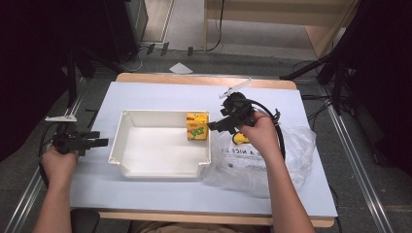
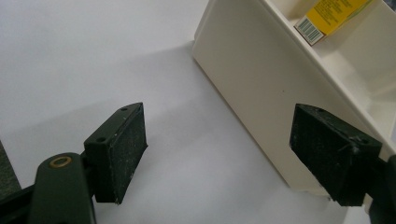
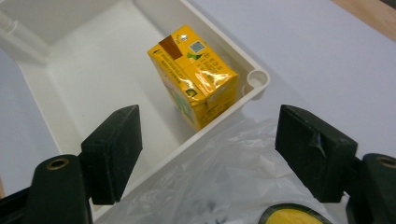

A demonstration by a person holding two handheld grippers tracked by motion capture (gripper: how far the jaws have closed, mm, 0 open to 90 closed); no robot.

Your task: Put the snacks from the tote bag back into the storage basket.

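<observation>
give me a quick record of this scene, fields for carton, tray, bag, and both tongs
carton: yellow drink carton standing upright inside the tray, at its far right corner
tray: white plastic tray on the table's white sheet
bag: clear plastic bag right of the tray, something yellow inside
right tongs: open, empty, over the bag's edge, facing the carton
left tongs: open, empty, beside the tray's left wall

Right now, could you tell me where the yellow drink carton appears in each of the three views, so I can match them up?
High view: the yellow drink carton stands upright in the far right corner of the white tray.
Left gripper view: its barcode end shows at the top right edge, inside the tray.
Right gripper view: centre, in the tray corner.
Shared landmark: the white tray.
</observation>
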